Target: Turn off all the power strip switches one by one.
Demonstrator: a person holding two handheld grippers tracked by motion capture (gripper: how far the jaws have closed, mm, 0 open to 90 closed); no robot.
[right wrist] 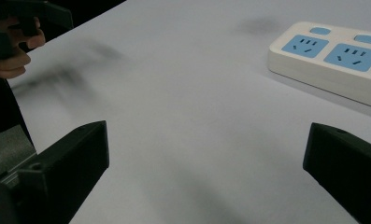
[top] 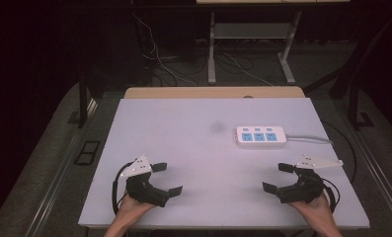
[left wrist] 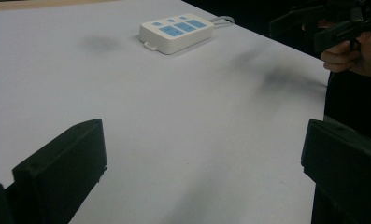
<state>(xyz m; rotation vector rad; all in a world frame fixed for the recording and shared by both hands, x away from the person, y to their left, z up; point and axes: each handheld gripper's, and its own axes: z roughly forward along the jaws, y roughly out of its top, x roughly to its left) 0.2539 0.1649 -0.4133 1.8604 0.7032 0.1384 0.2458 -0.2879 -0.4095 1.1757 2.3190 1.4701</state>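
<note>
**White plastic power strip waiting between two spread grippers**

White laminate is covering the worktop [top: 183, 148], the largest thing here, and it is lying bare apart from one item and a faint grey smudge near its middle. No box, tray or other container is sitting on it, so nothing is being held inside anything.

The power strip [top: 261, 136] is resting flat at about two o'clock from the worktop's centre, with its pale cable [top: 309, 138] trailing off toward three o'clock. In the right gripper view the power strip [right wrist: 332, 65] is showing blue socket faces and small blue switches on a thick white body. It is probably going to handle as a stiff, fairly light block of hard plastic: smooth and somewhat slippery on its glossy top, not fragile, though the cable is likely to drag and twist it when lifted. The long side walls are looking like the best place to take hold, pinching across the narrow width near the middle, well away from the switches.

The right gripper [top: 277, 177] is hovering at about five o'clock, nearest the strip, its jaws standing wide apart with nothing between them. The left gripper [top: 168, 178] is hanging at about seven o'clock, well apart from the strip, its jaws likewise spread and holding nothing. Both are pointing inward toward each other over the near edge.
</note>
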